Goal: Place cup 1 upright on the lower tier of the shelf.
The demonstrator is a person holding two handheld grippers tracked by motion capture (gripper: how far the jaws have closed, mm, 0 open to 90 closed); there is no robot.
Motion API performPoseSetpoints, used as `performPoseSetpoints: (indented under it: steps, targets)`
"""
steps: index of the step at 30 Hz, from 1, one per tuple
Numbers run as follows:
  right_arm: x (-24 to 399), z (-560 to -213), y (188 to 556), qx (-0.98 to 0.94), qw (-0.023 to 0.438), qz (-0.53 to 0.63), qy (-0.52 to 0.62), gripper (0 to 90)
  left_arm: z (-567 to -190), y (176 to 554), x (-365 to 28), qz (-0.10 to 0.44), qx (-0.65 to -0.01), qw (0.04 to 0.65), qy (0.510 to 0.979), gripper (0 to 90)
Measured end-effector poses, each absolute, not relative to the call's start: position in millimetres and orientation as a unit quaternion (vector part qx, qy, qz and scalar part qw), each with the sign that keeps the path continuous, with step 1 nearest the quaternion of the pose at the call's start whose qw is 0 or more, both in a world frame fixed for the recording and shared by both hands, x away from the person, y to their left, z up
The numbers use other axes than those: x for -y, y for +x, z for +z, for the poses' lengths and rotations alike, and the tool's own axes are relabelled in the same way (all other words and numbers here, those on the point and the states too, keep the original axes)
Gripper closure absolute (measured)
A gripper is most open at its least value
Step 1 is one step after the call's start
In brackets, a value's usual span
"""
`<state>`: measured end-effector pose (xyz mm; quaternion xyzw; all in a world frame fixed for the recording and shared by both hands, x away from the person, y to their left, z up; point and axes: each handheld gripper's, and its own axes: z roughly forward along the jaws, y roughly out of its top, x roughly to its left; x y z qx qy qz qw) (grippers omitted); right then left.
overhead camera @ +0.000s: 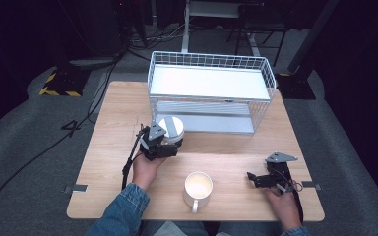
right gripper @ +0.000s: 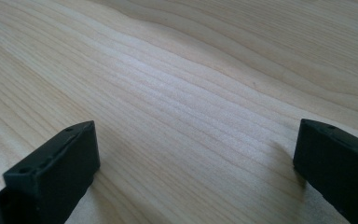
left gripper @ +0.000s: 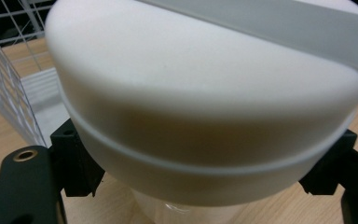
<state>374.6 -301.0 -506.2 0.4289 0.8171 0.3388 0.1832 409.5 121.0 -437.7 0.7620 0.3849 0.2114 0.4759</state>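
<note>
Left gripper clamped on white lidded jar, just off worktop in front of wire rack. Probably mid-carry toward rack; next calls for lift and level forward reach onto a shelf. Jar roughly upright, lid up and tipped slightly, long axis near vertical. Cream mug at front centre, mouth up, handle toward person. Right gripper spread wide, empty, low over bare wood.
</note>
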Motion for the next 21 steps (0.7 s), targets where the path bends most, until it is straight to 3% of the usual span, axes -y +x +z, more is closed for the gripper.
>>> performPoseSetpoints:
  steps: [21]
  targets:
    - [301,-506,375,-0.817,0.184,0.338,0.429,0.4,-430,440,-94,0.209,-0.386,0.492,0.751,18.8]
